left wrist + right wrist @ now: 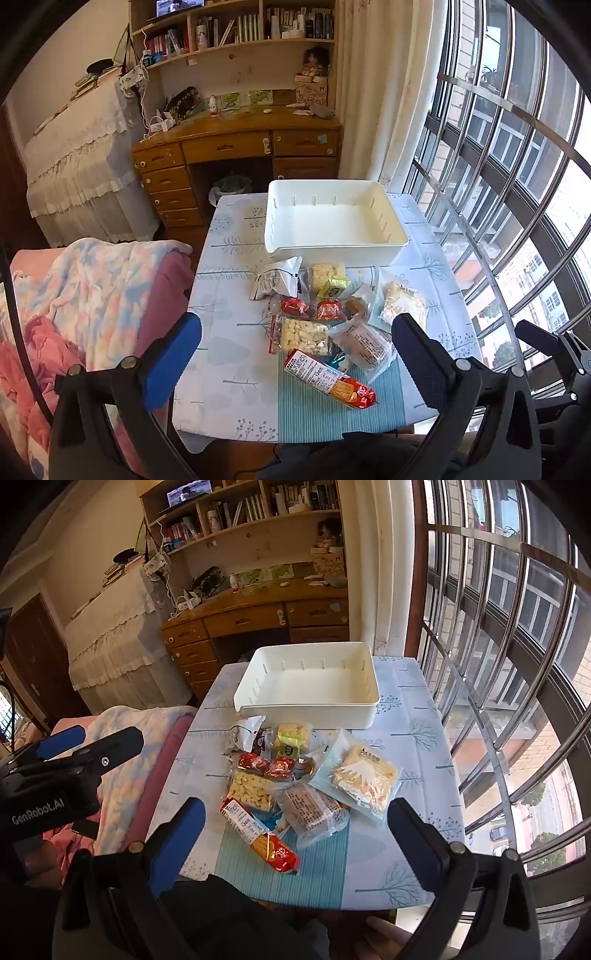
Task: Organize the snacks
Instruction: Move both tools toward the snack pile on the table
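Observation:
A pile of several snack packets (325, 325) lies mid-table in front of an empty white bin (334, 221). Nearest me is a red biscuit roll (330, 380); a clear bag of pale puffs (301, 334) lies behind it, and a wide cracker pack (356, 775) sits to the right. My left gripper (295, 350) hangs open above the near table edge, nothing between its fingers. My right gripper (295, 829) is open too, hovering over the roll (260, 838) and the bin (306, 686) beyond. The left gripper's body (74, 760) shows at the left of the right wrist view.
The small table (229, 295) has a tree-print cloth and a striped teal mat (332, 417). A bed with a blanket (81, 302) borders it on the left, a barred window (517, 184) on the right. A wooden desk (236, 147) and bookshelves stand behind.

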